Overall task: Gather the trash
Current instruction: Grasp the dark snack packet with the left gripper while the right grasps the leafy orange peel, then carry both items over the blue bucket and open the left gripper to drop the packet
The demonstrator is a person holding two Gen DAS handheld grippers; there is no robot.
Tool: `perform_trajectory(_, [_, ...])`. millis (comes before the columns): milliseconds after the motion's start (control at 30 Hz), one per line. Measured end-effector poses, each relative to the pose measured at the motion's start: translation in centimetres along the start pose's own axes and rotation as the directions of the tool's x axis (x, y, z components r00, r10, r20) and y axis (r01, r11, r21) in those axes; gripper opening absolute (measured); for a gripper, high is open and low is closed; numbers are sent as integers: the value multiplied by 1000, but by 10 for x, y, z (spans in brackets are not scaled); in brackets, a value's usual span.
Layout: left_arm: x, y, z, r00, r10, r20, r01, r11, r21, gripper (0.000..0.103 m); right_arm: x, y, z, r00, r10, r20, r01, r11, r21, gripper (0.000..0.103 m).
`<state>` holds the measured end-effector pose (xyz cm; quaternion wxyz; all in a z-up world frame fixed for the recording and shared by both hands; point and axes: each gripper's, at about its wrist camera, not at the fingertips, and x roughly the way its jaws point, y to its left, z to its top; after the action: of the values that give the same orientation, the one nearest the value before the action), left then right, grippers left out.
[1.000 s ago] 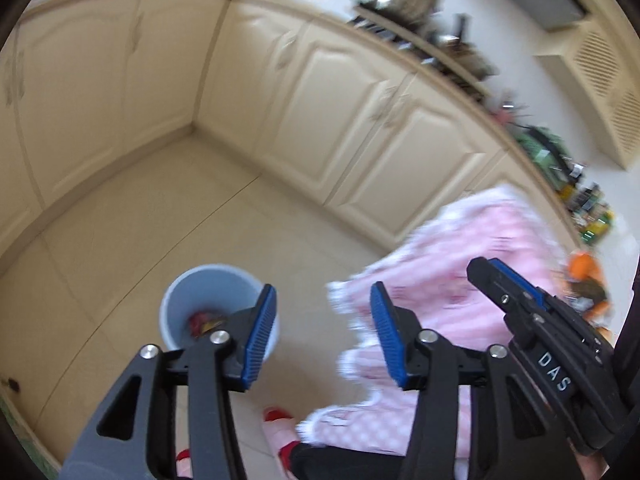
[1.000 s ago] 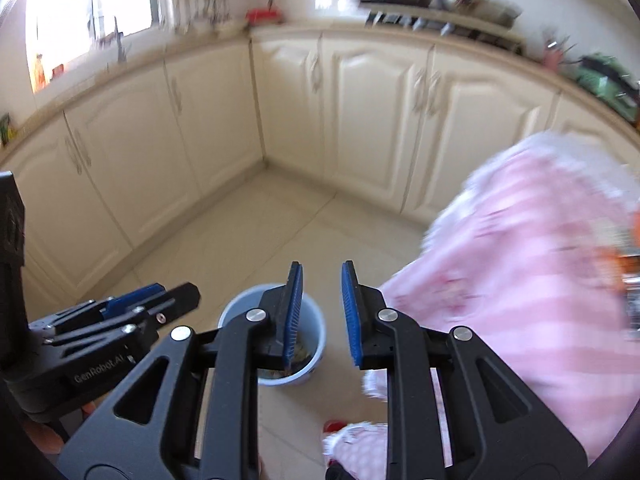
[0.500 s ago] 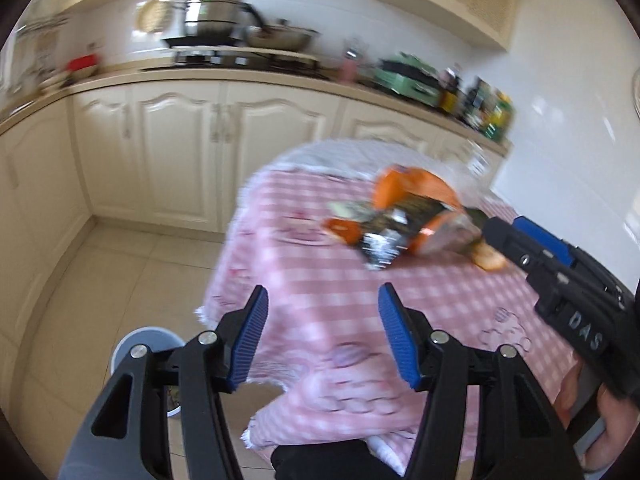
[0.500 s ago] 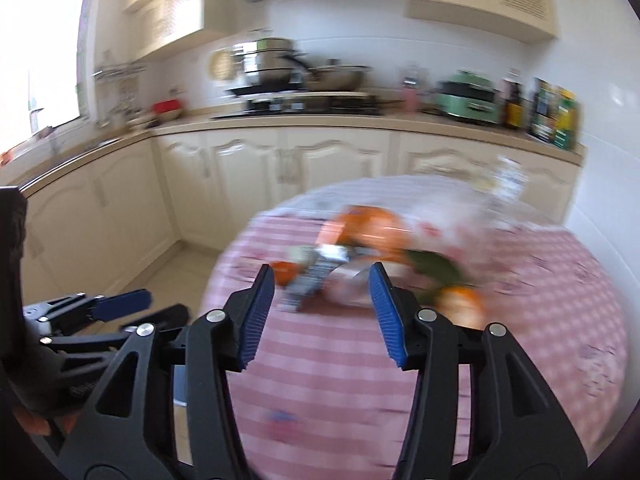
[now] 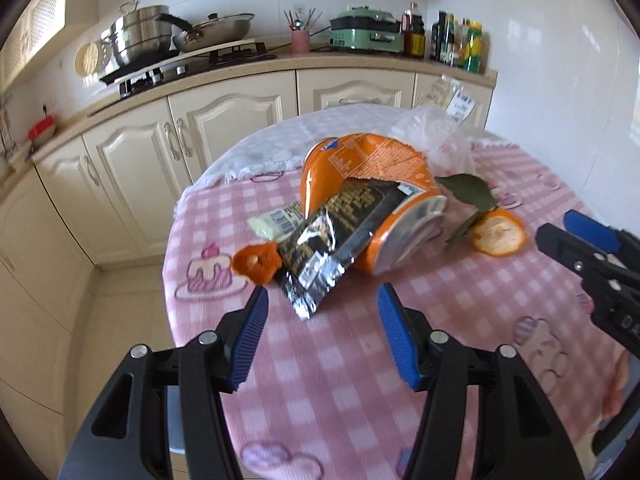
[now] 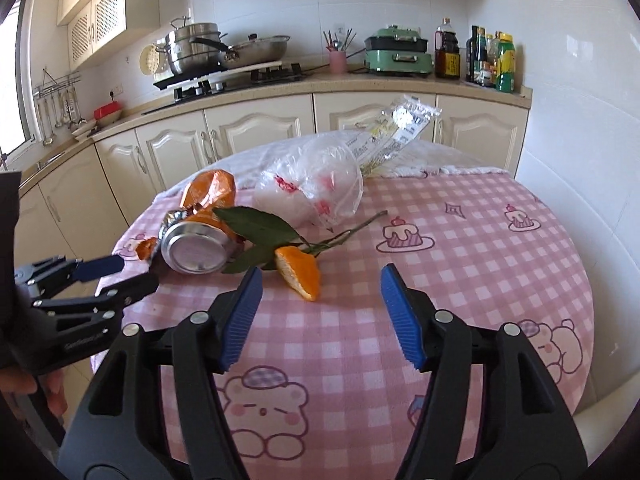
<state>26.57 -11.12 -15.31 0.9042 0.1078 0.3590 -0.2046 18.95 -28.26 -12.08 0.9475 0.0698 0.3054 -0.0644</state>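
Your left gripper point(image 5: 322, 334) is spread wide and holds nothing; it hangs over the near part of the pink checked tablecloth point(image 5: 440, 288). Your right gripper point(image 6: 320, 312) is also spread wide and empty, above the same cloth. Just beyond the left fingers lies a black foil wrapper point(image 5: 332, 240), and a small orange peel piece point(image 5: 256, 262) touches its left side. The wrapper leans on an orange snack bag point(image 5: 368, 168). Near the right gripper you see an orange peel point(image 6: 300, 272) with green leaves point(image 6: 260, 226). Further back lies a clear plastic bag point(image 6: 316, 184), and behind the table stand the cream cabinets point(image 6: 256, 132).
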Motion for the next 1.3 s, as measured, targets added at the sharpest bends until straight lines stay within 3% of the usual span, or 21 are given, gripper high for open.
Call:
perform_trajectory(167, [20,-3,13,999,12,-38,-11,1000,25,22,21,-3,4,996,33,-78,-32,999,6,62])
perform_trajectory(267, [20,-1,15,999,23,-26,-22,999,23,9,34,-1,8,989,68,-132,-68,998,11,62])
perform_trajectory(367, [10,3,13,1000,8,-2,-8,1000,8,4,46,0,13,979,98,-177,-96,995,20,62])
perform_trajectory(500, [-8,9,9,999,-31,31,32,999,-20,1,56,2,14,964,145,-224,-140,989,38,58])
perform_trajectory(567, [-13,9,8,998,-57,39,58,998,-32,0,59,2,14,961,143,-235,-138,990,38,37])
perform_trajectory(667, [-23,8,5,994,-95,56,97,994,-48,0,57,2,13,963,141,-228,-136,990,36,17])
perform_trajectory(800, [-34,6,2,987,-142,77,147,987,-70,0,38,2,13,986,72,-150,-73,997,-4,15])
perform_trajectory(933, [-47,5,-3,977,-184,105,193,978,-83,0,15,-4,13,995,59,-78,-58,998,17,13])
perform_trajectory(1100, [-62,11,-9,967,-215,140,231,967,-111,0,-9,8,20,996,84,-2,-84,996,-1,12])
perform_trajectory(1300, [-82,32,-17,954,-231,190,263,951,-165,0,-36,50,27,983,172,60,-168,983,-71,12])
